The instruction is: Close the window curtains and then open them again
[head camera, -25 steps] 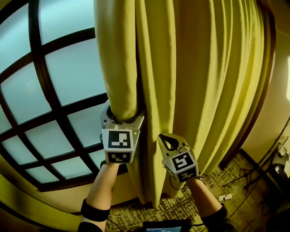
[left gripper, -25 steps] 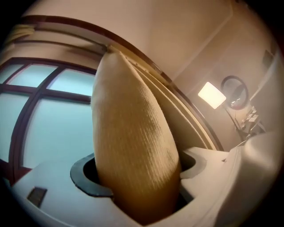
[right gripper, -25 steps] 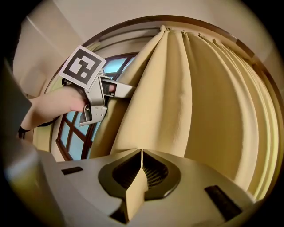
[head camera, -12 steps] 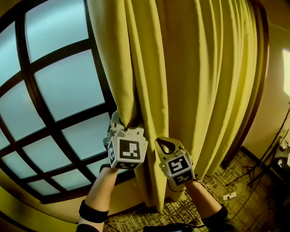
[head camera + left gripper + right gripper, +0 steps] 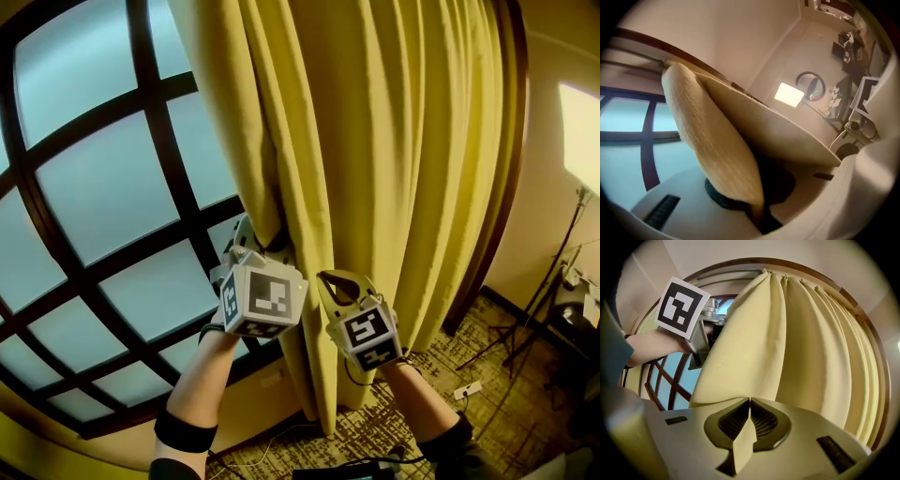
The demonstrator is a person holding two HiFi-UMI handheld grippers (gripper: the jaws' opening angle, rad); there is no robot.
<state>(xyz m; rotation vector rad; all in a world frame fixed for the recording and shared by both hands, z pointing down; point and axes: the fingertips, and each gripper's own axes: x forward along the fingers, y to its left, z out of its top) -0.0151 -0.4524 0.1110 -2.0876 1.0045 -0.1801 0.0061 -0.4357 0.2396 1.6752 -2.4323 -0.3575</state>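
Note:
The yellow curtain (image 5: 394, 169) hangs bunched at the right of the dark-framed window (image 5: 103, 187). My left gripper (image 5: 261, 242) has just been closing and now pinches the curtain's left edge fold (image 5: 712, 140); the cloth is squeezed between the jaws of the left gripper (image 5: 758, 214). To its right, a little lower, my right gripper (image 5: 343, 286) is shut on a thin fold of the same curtain (image 5: 787, 343). That fold runs between the closed jaws of the right gripper (image 5: 749, 405). The left gripper's marker cube (image 5: 682, 308) shows beside the curtain's edge.
Several window panes (image 5: 670, 380) lie bare left of the curtain. A dark curved frame (image 5: 502, 187) borders it on the right. A lit lamp (image 5: 581, 131) on a stand (image 5: 553, 291), cables and a white plug (image 5: 467, 389) sit on the patterned carpet at the right.
The left jaws went from open around the curtain's edge fold to shut on it, and the left gripper rolled. Both grippers drifted slightly right with the cloth.

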